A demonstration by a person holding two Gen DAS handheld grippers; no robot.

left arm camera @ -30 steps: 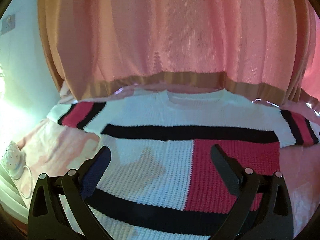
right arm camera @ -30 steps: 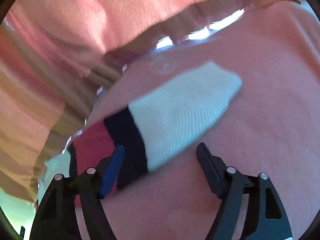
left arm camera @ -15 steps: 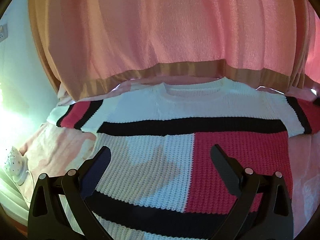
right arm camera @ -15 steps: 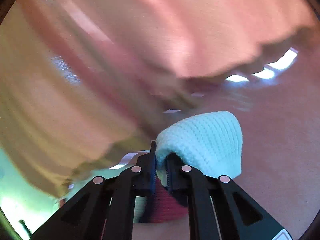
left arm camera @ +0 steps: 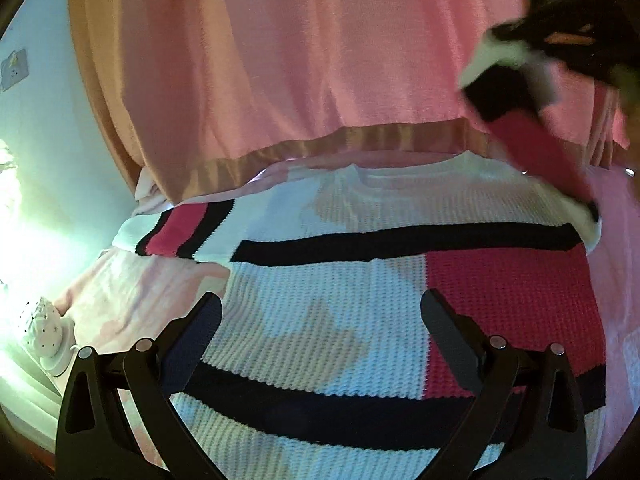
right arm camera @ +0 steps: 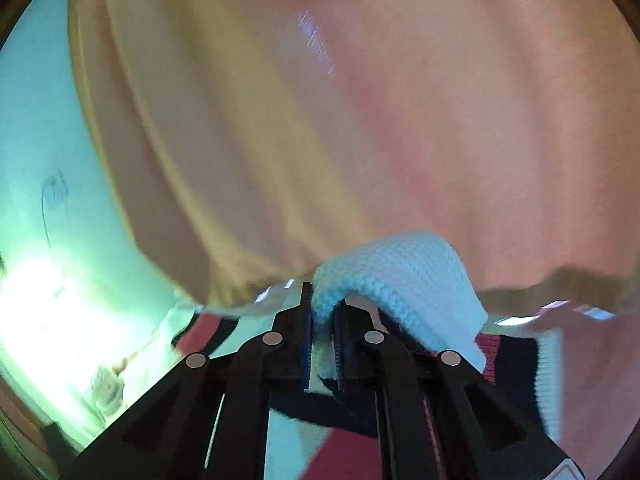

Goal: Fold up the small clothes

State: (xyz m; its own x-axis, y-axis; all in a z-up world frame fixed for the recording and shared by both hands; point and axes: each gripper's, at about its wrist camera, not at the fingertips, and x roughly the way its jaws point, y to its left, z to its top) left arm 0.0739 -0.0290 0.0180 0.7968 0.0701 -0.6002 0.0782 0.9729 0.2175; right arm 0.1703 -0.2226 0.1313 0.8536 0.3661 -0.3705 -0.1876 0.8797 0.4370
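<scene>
A knit sweater in white, red and black blocks lies flat on a pink bedcover, neck toward the curtain. My left gripper is open and empty, hovering over the sweater's lower body. My right gripper is shut on the white cuff of the right sleeve and holds it lifted. In the left wrist view the lifted sleeve rises at the upper right with the right gripper above it. The left sleeve lies flat at the left.
A pink curtain with a tan hem hangs just behind the bed. A pale wall with a socket is at the left. A white dotted object sits by the bed's left edge.
My right gripper closed on the white sleeve cuff and has lifted it up off the bed, swinging left toward the sweater body. The left gripper has stayed open over the sweater.
</scene>
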